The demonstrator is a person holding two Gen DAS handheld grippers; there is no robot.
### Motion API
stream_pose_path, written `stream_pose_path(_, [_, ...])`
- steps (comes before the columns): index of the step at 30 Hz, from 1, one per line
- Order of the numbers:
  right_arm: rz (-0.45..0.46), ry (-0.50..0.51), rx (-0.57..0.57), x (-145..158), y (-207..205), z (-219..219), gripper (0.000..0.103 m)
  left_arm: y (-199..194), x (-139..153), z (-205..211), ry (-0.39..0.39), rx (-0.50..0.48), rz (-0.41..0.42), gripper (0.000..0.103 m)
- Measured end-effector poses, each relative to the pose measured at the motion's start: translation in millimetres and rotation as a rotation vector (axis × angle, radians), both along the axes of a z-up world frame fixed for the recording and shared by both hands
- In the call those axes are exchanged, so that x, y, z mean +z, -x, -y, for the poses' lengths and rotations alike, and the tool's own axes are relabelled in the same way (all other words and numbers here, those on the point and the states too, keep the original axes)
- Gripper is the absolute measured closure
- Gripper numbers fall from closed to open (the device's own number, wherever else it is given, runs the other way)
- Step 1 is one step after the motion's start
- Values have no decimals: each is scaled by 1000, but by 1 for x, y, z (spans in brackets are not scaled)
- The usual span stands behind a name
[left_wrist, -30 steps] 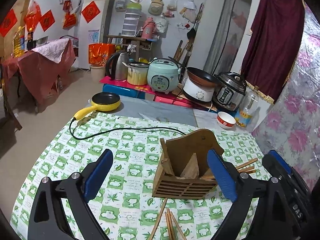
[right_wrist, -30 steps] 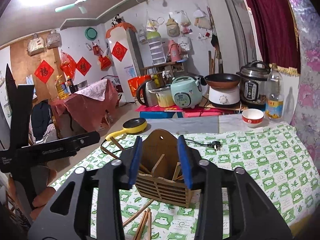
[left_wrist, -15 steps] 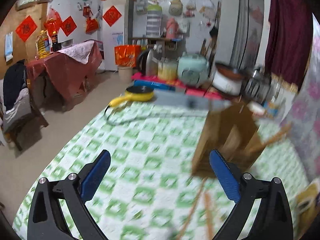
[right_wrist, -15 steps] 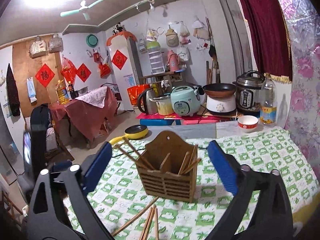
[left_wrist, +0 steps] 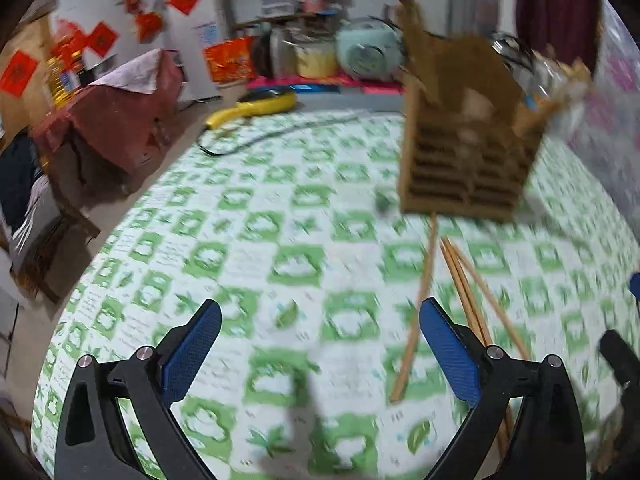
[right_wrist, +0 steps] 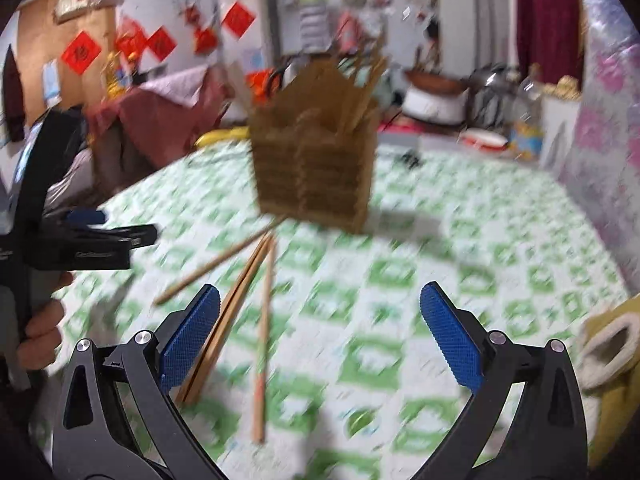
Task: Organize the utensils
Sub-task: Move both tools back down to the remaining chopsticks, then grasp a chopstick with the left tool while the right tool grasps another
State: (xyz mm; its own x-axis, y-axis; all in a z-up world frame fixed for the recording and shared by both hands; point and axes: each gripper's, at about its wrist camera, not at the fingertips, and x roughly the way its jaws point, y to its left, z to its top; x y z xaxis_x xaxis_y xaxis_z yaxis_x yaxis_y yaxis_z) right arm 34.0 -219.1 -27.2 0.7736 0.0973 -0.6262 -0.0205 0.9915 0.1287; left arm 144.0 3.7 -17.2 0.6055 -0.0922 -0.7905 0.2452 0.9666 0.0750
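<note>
A wooden slatted utensil holder point(left_wrist: 464, 136) stands on the green-and-white checked tablecloth point(left_wrist: 240, 240), with some chopsticks sticking out of it. It also shows in the right wrist view point(right_wrist: 316, 160). Several loose wooden chopsticks point(left_wrist: 448, 300) lie on the cloth in front of it; they also show in the right wrist view point(right_wrist: 248, 300). My left gripper point(left_wrist: 320, 348) is open and empty above the cloth, left of the chopsticks. My right gripper point(right_wrist: 320, 340) is open and empty, over the chopsticks' near ends. Both views are motion-blurred.
A yellow electric pan point(left_wrist: 260, 104) with a black cord point(left_wrist: 272, 136) lies at the table's far edge. Rice cookers and pots point(left_wrist: 364, 56) stand behind. A red-and-white bowl point(right_wrist: 484, 140) and a bottle point(right_wrist: 528, 120) sit far right. The left gripper's body point(right_wrist: 80, 240) shows at left.
Both grippers have pulled back from the holder and dropped lower toward the cloth. The right gripper, narrow around the holder a second ago, has opened wide. The loose chopsticks now lie close in front.
</note>
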Motion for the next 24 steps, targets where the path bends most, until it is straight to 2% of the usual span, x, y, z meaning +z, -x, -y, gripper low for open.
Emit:
stream_pose_path(6, [-113,46,98,-25,10,-24,7,5,-14,5,-28,-37,-45,6])
stream_pose_path(9, [-121,33,104,-24,9,-23,9,5,-18,9,-43,-46,-55,6])
stream_pose_path(11, [-155,25,113,-29,6,-23,14,5,-20,13,-52,-56,-57,6])
stream_pose_path(13, [-189,21,132,-33,3,-25,26,5,-24,18,-65,-76,-68,8])
stream_pose_path(16, [-218,22,154,-38,-1,-29,40,6,-31,26,-95,-99,-83,18])
stream_pose_path(17, [-229,21,163,-40,-2,-30,43,7,-34,29,-110,-109,-89,25])
stream_pose_path(19, [-254,17,175,-44,-4,-32,59,8,-40,33,-132,-127,-104,38])
stream_pose_path(21, [-276,5,184,-48,-6,-31,67,9,-44,37,-137,-150,-119,58])
stream_pose_path(22, [-275,2,183,-48,-6,-31,74,12,-43,39,-135,-164,-115,66])
stream_pose_path(23, [-276,-2,177,-48,-6,-30,76,13,-45,40,-129,-179,-124,83])
stream_pose_path(24, [-276,-8,174,-48,-6,-28,79,16,-45,41,-126,-187,-126,90])
